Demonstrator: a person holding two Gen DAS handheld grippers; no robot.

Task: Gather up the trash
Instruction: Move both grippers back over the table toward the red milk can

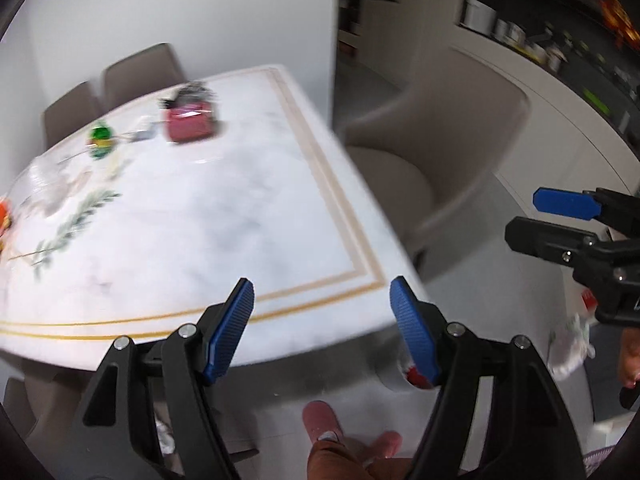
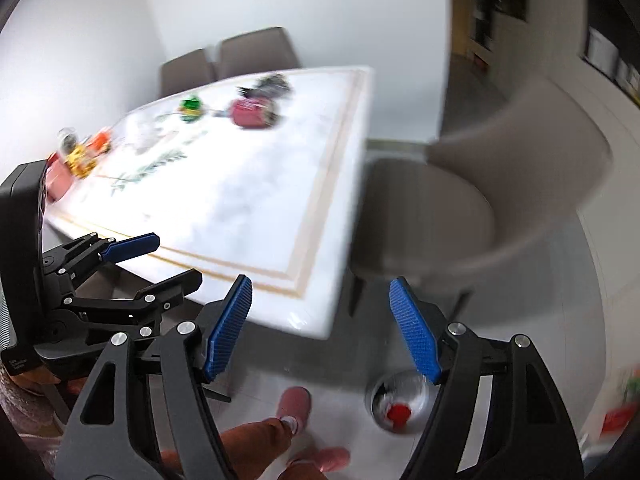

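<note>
Trash lies blurred on the far part of the white marble table (image 1: 224, 216): a pink-red box (image 1: 190, 122), a green wrapper (image 1: 100, 138), a dark crumpled item (image 1: 192, 90) and clear plastic (image 1: 48, 184). My left gripper (image 1: 322, 320) hangs open above the table's near edge with nothing between its pads. My right gripper (image 2: 320, 320) is open and empty too, over the floor by the table corner. A small round bin (image 2: 400, 400) on the floor holds something red. Each gripper shows in the other's view: the right gripper (image 1: 522, 218) and the left gripper (image 2: 176, 260).
Grey-brown chairs stand at the table's right side (image 2: 460, 216) and far end (image 2: 256, 52). Orange and yellow items (image 2: 86, 154) and a leafy sprig (image 1: 76, 224) lie at the table's left. The person's pink slippers (image 2: 296, 404) are on the floor below. A counter with jars (image 1: 520, 36) runs along the right.
</note>
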